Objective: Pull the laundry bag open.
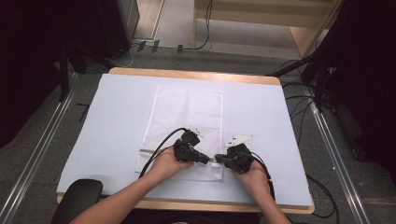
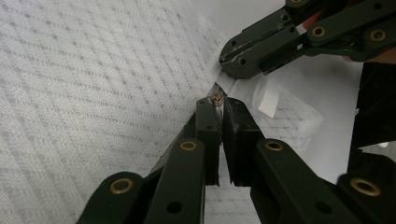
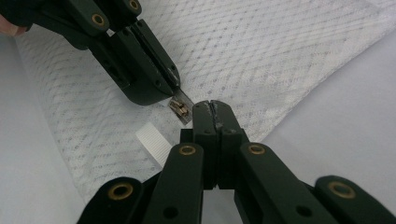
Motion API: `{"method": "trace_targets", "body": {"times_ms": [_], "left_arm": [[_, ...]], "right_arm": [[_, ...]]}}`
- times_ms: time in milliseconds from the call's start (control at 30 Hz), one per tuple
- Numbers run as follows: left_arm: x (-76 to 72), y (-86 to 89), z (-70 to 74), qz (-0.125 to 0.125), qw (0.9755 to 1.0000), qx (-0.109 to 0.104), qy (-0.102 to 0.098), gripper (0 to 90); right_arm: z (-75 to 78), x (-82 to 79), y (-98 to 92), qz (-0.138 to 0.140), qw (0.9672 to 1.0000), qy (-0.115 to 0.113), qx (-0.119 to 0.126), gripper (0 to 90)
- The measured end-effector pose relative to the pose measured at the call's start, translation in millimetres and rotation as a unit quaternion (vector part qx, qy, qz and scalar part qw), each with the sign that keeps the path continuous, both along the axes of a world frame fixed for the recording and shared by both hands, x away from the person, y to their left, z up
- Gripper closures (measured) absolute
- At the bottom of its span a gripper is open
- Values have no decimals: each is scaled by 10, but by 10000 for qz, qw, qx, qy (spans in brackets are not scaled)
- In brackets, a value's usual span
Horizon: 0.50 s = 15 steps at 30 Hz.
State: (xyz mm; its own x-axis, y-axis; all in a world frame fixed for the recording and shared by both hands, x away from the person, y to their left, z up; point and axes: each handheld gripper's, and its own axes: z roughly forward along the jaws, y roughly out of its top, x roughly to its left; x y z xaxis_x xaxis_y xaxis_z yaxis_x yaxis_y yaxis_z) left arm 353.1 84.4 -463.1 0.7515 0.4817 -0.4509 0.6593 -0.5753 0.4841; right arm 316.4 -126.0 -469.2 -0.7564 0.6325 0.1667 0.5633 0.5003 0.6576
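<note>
The mesh bag (image 1: 187, 112) lies flat on the table (image 1: 116, 121), its long axis running away from the person and its near short edge, which carries the zipper, closest to both hands. At the left of that near edge, the left gripper (image 1: 208, 160) points along the edge toward the bag's near right corner. Its jaws are closed on the small metal zipper pull (image 3: 180, 106), seen in the right gripper view as a brass tab projecting from the black jaw tips. The grip sits at the very tip of the jaws, which suits a part this small and keeps the jaw bodies off the mesh. Just right of the zipper pull, a white ribbon loop (image 2: 266, 100) is sewn to the bag's edge and hangs free; neither gripper holds it. At the right of the near edge, the right gripper (image 1: 218, 161) faces the left one, nearly tip to tip. Its jaws are fully closed and pinch the white fabric at the bag's edge, just beside the zipper pull. This hold most likely serves as an anchor: with the fabric fixed on one side, a pull on the zipper moves the slider along its track instead of dragging the whole light bag across the table. The rest of the bag lies slack and uncreased beyond the grippers.
</note>
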Motion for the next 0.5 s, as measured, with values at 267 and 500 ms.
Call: {"method": "trace_targets", "body": {"times_ms": [267, 500], "left_arm": [[43, 7, -50, 160, 9995, -202, 169, 847], [94, 21, -55, 126, 9990, -242, 348, 877]], "right_arm": [[4, -6, 8, 0, 10000, 0, -20, 900], [0, -10, 12, 30, 10000, -54, -33, 900]]}}
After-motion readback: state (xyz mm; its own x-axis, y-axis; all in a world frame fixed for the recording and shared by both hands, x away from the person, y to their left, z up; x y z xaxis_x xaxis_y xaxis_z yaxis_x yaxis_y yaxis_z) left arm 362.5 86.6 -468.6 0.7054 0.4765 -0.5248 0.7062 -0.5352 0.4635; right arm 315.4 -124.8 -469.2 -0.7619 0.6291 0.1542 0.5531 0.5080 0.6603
